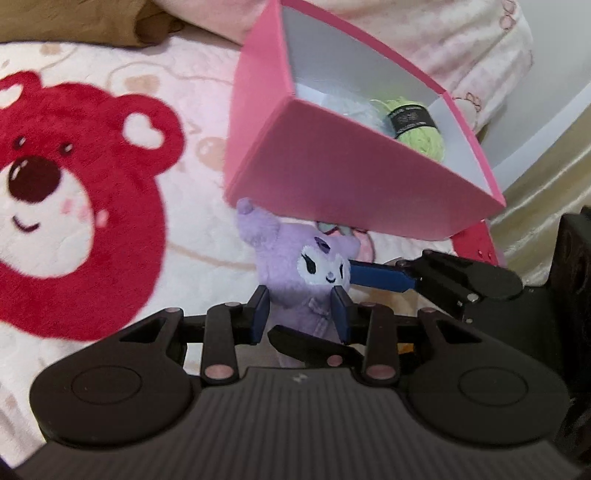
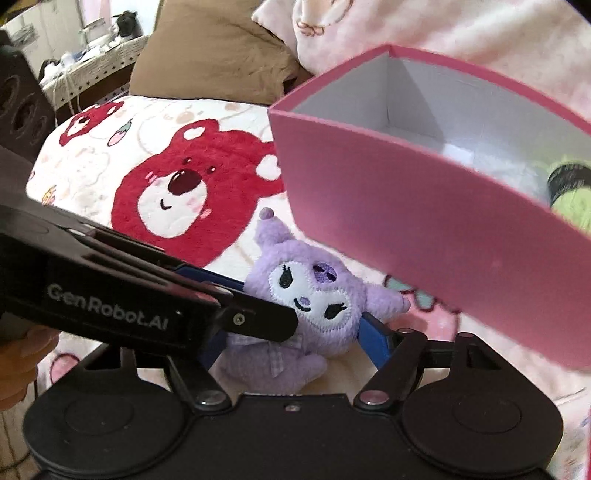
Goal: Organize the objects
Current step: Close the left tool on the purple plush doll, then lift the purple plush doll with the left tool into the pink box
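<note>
The left gripper (image 1: 303, 312) is closed on the body of the purple plush toy (image 1: 310, 273), its blue pads pressing the toy's sides just below the embroidered face. The right gripper (image 2: 295, 343) comes at the same toy from the side with its jaws spread wide; one blue finger (image 1: 380, 276) lies against the toy's cheek, and whether the other touches the toy cannot be told. In the right wrist view the left gripper crosses in front of the toy's lower body. The toy lies on a white blanket (image 1: 207, 229), beside the big red bear print (image 1: 74, 199). Just behind the toy stands the pink box (image 1: 332, 177), its near corner overhanging the toy's ear. Inside the box, beyond the toy, lies a ball of green yarn (image 1: 421, 129) with a black label, next to something pale and fluffy. Behind the box are a brown cushion (image 2: 214, 55) and pink bedding (image 1: 443, 33).
</note>
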The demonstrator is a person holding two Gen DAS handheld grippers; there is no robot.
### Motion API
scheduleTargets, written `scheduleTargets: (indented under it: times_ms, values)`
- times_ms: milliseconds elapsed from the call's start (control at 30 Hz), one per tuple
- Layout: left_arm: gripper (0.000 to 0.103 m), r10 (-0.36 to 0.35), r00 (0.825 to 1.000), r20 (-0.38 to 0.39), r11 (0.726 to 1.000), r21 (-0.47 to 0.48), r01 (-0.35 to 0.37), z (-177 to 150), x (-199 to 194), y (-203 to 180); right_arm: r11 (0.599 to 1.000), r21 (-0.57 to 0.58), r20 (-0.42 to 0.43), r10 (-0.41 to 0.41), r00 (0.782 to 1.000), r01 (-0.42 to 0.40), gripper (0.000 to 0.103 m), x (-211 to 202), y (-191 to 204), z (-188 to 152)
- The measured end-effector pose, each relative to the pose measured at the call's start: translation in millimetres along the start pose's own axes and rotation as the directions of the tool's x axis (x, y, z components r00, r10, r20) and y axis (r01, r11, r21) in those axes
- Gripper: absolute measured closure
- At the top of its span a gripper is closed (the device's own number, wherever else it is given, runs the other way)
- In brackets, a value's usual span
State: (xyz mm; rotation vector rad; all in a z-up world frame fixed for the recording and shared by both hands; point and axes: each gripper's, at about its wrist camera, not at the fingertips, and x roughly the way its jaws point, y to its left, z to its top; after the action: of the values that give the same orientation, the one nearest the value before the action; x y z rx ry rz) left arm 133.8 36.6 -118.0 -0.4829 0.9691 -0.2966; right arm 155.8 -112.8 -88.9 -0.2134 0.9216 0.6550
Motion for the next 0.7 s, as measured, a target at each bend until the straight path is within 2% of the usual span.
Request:
scheduleTargets:
  times_ms: [67, 167, 300, 367, 400, 433, 467, 500, 533, 567, 700]
  values:
    - [0.069, -0.007, 1.0, -0.005, 1.0, -0.022, 0.007, 0, 0, 8, 0.998, 0.058, -0.016, -0.025, 1.0, 0.026, 0.02, 7, 1, -4]
    - [0.069, 0.009, 1.0, -0.014, 0.999, -0.03, -0.009, -3, 0, 17, 0.988, 0.15, -0.063, -0.016, 0.998, 0.025, 0.017, 11, -2, -13]
    - [0.069, -0.028, 0.999, -0.029, 0.996, -0.09, 0.025, -1, 4, 28, 0.987, 0.154, -0.082, -0.027, 0.996, 0.039, 0.016, 5, 3, -18]
    - [0.069, -0.039, 0.999, -0.032, 0.994, -0.105, 0.036, -1, 5, 30, 0.984, 0.178, -0.062, -0.003, 0.998, 0.015, 0.018, 2, 3, -18]
    - [0.069, -0.048, 0.998, -0.031, 0.993, -0.109, 0.045, -2, 6, 31, 0.983, 0.185, -0.054, 0.01, 0.999, 0.001, 0.022, 2, 4, -18]
    - [0.071, -0.049, 0.998, -0.032, 0.993, -0.11, 0.046, -3, 6, 30, 0.981, 0.192, -0.046, 0.016, 0.999, -0.007, 0.031, 3, 5, -17]
    - [0.072, -0.052, 0.998, -0.031, 0.993, -0.11, 0.048, -4, 6, 29, 0.981, 0.195, -0.044, 0.02, 0.999, -0.011, 0.034, 4, 7, -16]
    - [0.074, -0.058, 0.998, -0.028, 0.993, -0.107, 0.055, -4, 7, 28, 0.981, 0.194, -0.046, 0.01, 0.999, -0.001, 0.035, 7, 10, -15]
    - [0.074, -0.055, 0.998, -0.025, 0.994, -0.1, 0.052, -5, 6, 26, 0.982, 0.187, -0.048, -0.019, 0.999, 0.027, 0.043, 9, 12, -16]
    - [0.075, -0.05, 0.998, -0.025, 0.995, -0.089, 0.048, -6, 6, 24, 0.982, 0.179, -0.057, -0.043, 0.997, 0.053, 0.043, 12, 14, -16]
    - [0.075, -0.039, 0.999, -0.019, 0.997, -0.067, 0.037, -8, 4, 19, 0.979, 0.19, -0.044, -0.06, 0.997, 0.068, 0.046, 11, 16, -16]
